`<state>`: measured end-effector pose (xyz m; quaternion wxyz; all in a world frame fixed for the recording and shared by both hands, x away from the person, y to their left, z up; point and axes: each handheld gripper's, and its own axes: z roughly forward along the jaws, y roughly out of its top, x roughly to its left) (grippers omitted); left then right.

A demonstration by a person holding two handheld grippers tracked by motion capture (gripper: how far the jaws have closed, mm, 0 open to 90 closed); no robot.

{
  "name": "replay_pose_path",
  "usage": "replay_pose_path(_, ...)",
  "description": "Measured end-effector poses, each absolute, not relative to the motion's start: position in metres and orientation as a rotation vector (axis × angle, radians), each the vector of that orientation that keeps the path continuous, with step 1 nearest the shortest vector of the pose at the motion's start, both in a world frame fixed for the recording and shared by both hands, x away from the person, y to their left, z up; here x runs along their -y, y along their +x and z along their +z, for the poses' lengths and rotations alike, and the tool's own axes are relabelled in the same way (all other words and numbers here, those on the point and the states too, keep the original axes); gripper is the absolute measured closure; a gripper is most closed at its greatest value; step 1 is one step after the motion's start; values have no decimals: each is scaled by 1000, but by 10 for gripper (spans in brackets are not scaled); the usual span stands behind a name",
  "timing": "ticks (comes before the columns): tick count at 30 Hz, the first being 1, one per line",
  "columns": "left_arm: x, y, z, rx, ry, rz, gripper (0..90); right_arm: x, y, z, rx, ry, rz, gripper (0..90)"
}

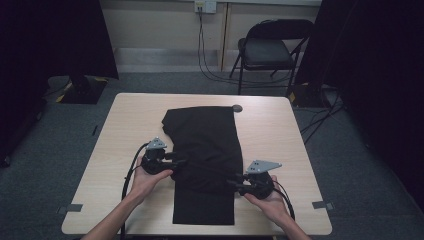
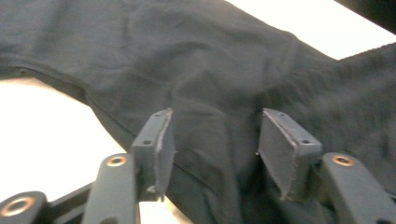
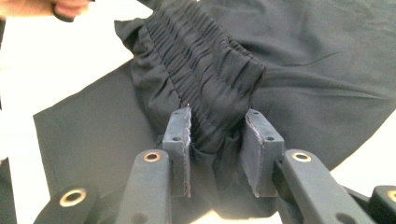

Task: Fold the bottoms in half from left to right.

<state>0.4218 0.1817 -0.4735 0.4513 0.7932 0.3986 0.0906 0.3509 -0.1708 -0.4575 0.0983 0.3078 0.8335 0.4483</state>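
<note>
Bench (image 1: 125,145): light wood top, rounded corners, standing on grey carpet. One black garment (image 1: 207,150) lies on it, running from near the far edge to near the front edge, roughly centred. Far part broad and rumpled; middle bunched, with a gathered elastic band (image 3: 205,74) raised off the surface; front part a flat, narrower rectangle. A small dark disc (image 1: 237,108) sits on the bench at the garment's far right corner. Grey tape tabs (image 1: 75,208) mark the two front corners.

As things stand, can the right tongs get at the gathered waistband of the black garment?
Probably yes: the right tongs already straddle the gathered waistband of the black garment, with bunched cloth between the pads and nothing in the way; a firm pinch isn't certain.
</note>
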Motion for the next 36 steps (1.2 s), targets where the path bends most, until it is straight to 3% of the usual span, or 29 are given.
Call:
replay_pose_path(8, -165, 414, -474, -912, 2042, 282, 397, 174, 352, -444, -2392, 947, 1393, 488)
replay_pose_path(12, -161, 408, -472, -863, 2074, 310, 385, 176, 362, -433, -2333, 967, 1454, 463)
replay_pose_path(17, -161, 407, -474, -864, 2072, 295, 391, 166, 386, -432, -2262, 1015, 1378, 529)
replay_pose_path(25, -160, 398, -473, -791, 2107, 277, 365, 151, 424, -474, -2356, 1082, 1165, 594)
replay_pose_path(36, -163, 402, -473, -875, 2081, 281, 352, 152, 402, -470, -2496, 1022, 1253, 611)
